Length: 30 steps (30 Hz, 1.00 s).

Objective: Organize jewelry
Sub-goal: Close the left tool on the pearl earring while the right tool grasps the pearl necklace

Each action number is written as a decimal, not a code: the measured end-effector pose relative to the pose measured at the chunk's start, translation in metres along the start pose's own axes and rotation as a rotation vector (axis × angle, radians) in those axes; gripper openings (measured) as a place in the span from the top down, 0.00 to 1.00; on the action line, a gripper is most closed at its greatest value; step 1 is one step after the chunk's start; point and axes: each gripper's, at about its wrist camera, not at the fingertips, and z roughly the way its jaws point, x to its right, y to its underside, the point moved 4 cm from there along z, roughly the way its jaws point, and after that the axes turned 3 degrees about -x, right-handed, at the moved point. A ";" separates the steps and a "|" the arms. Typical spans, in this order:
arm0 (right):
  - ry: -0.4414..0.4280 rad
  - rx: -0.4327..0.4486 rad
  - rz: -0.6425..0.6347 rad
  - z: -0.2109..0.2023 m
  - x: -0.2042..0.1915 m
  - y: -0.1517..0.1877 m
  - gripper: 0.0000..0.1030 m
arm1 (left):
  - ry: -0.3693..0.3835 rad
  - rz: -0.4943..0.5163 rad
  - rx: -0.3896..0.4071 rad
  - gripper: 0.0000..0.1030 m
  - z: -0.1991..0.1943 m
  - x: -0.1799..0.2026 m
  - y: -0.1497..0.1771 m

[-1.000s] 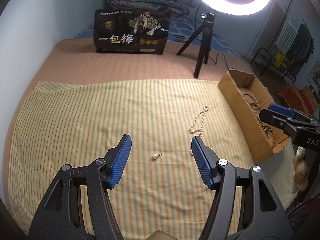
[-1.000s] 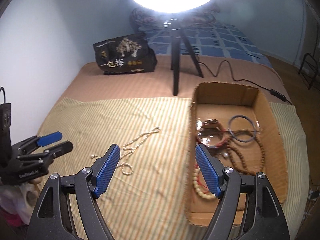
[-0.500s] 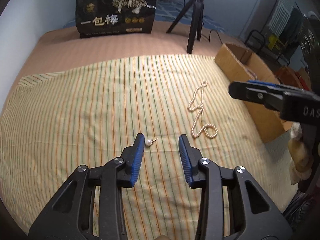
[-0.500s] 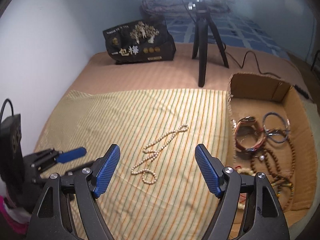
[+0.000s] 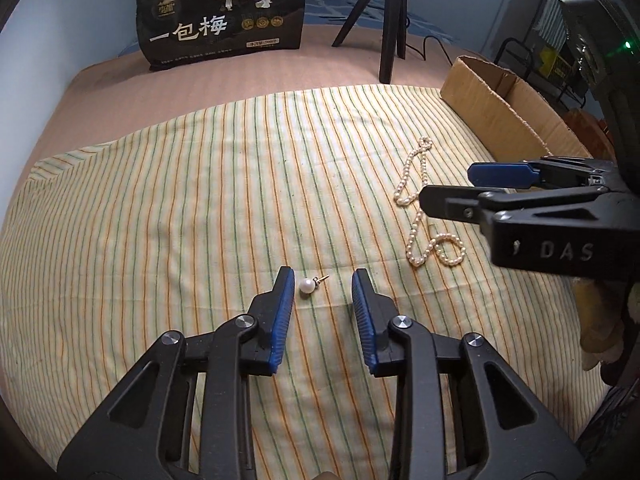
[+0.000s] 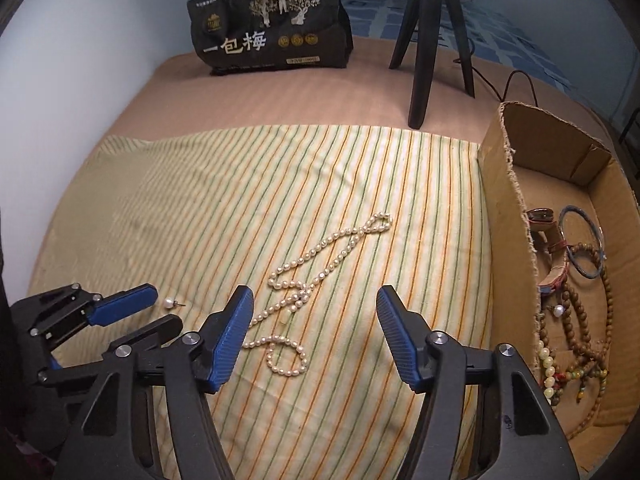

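Observation:
A pearl stud earring (image 5: 307, 285) lies on the striped cloth (image 5: 160, 208), just inside the left fingertip of my open left gripper (image 5: 323, 280); it also shows in the right wrist view (image 6: 171, 303). A pearl necklace (image 6: 316, 280) lies stretched on the cloth; it also shows in the left wrist view (image 5: 420, 204). My right gripper (image 6: 314, 300) is open and hovers over the necklace's near loops; it shows from the side in the left wrist view (image 5: 448, 188). A cardboard box (image 6: 512, 216) at the right holds bracelets, bead strands and a pearl earring.
A black printed bag (image 6: 272, 28) and a black tripod (image 6: 424, 48) stand at the back of the bed. A cable (image 6: 516, 80) runs behind the box. A wall borders the left side. The bed's right edge drops off beyond the box (image 5: 500, 108).
My left gripper moved down to the earring and its jaws narrowed around it. My right gripper swung left from over the box to above the necklace and lowered.

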 end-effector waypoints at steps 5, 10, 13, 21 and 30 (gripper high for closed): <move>0.020 -0.013 -0.018 0.010 -0.004 0.000 0.42 | -0.007 0.006 -0.013 0.76 0.007 -0.002 0.000; 0.035 -0.020 -0.014 0.019 -0.003 -0.004 0.43 | -0.009 -0.005 -0.019 0.82 0.011 -0.005 0.000; 0.030 -0.029 -0.002 0.026 -0.001 -0.005 0.42 | -0.011 -0.012 -0.019 0.86 0.014 -0.007 -0.001; 0.092 -0.017 -0.084 0.035 -0.012 -0.005 0.42 | -0.020 -0.009 -0.013 0.91 0.012 -0.010 0.001; 0.045 -0.011 -0.168 0.033 -0.021 -0.002 0.86 | -0.019 -0.025 -0.013 0.91 0.009 -0.010 0.003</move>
